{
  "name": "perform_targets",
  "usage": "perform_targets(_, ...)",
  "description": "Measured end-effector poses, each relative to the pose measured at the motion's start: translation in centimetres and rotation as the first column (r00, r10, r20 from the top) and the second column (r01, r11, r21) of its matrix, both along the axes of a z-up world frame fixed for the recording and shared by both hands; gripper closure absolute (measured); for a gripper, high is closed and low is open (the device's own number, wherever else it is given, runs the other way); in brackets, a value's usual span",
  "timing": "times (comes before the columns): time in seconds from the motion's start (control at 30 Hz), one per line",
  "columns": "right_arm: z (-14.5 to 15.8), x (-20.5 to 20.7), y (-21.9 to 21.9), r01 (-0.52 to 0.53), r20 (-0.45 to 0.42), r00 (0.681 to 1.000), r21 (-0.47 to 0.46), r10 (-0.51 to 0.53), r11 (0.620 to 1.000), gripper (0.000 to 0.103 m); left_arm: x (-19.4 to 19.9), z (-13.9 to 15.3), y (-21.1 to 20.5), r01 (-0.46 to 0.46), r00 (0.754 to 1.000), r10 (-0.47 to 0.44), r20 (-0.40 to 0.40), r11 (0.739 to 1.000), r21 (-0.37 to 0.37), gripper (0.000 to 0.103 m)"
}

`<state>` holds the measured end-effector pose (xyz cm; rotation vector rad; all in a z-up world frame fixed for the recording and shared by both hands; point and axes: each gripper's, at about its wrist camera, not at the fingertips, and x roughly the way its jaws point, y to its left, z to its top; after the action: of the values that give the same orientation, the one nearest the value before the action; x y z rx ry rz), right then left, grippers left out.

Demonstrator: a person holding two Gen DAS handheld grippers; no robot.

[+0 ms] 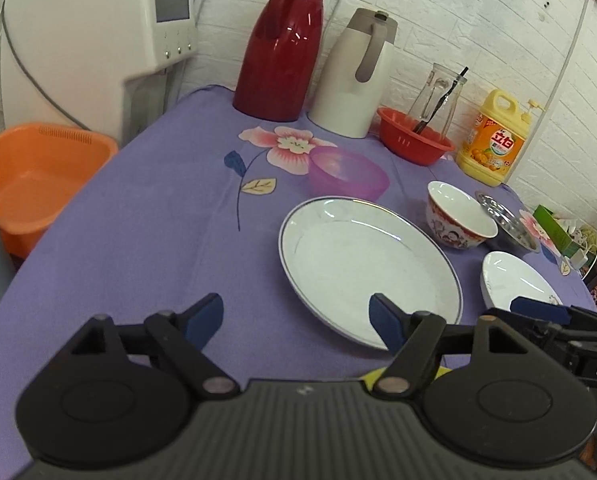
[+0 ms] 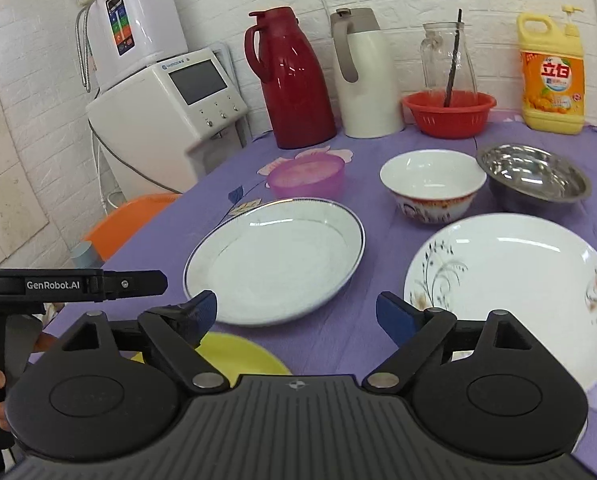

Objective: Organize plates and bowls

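A blue-rimmed white plate (image 1: 368,264) (image 2: 276,256) lies mid-table. A floral white plate (image 2: 510,292) (image 1: 514,280) lies to its right. Behind them stand a purple plastic bowl (image 1: 348,172) (image 2: 308,176), a red-patterned china bowl (image 1: 460,220) (image 2: 432,186) and a steel bowl (image 2: 534,178) (image 1: 506,220). A yellow plate (image 2: 242,354) lies at the near edge under my right gripper. My left gripper (image 1: 296,320) is open and empty, near the blue-rimmed plate's front edge. My right gripper (image 2: 296,314) is open and empty, between the two white plates.
At the back stand a red thermos (image 1: 280,40), a cream thermos (image 1: 354,76), a red basket (image 1: 414,136) holding a glass jar, and a yellow detergent bottle (image 1: 494,140). An orange basin (image 1: 38,180) and a white appliance (image 1: 94,36) sit off the table's left edge.
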<state>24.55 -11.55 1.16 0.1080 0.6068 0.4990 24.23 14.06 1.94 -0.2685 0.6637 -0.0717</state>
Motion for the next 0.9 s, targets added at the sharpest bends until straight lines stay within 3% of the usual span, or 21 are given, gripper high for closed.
perform_targets(0.3,-3.1,8.0,2.2,0.014,-0.066,0.998,-0.090,-0.020,0.996,0.000,6.5,-1.6,-0.6,-0.024,0.998,0.028,-0.057,0.997,0.069,0.029)
perform_targets(0.8,-4.4,7.4,4.2,-0.116,-0.009,0.993,-0.220,0.117,0.968,0.000,8.3,-3.2,-0.9,-0.014,0.998,0.018,-0.052,0.998,0.069,0.029)
perform_targets(0.9,-4.4,7.3,4.1,-0.110,-0.003,0.994,-0.210,0.112,0.972,0.000,8.3,-3.3,-1.2,-0.007,0.999,0.011,-0.045,0.996,0.090,0.029)
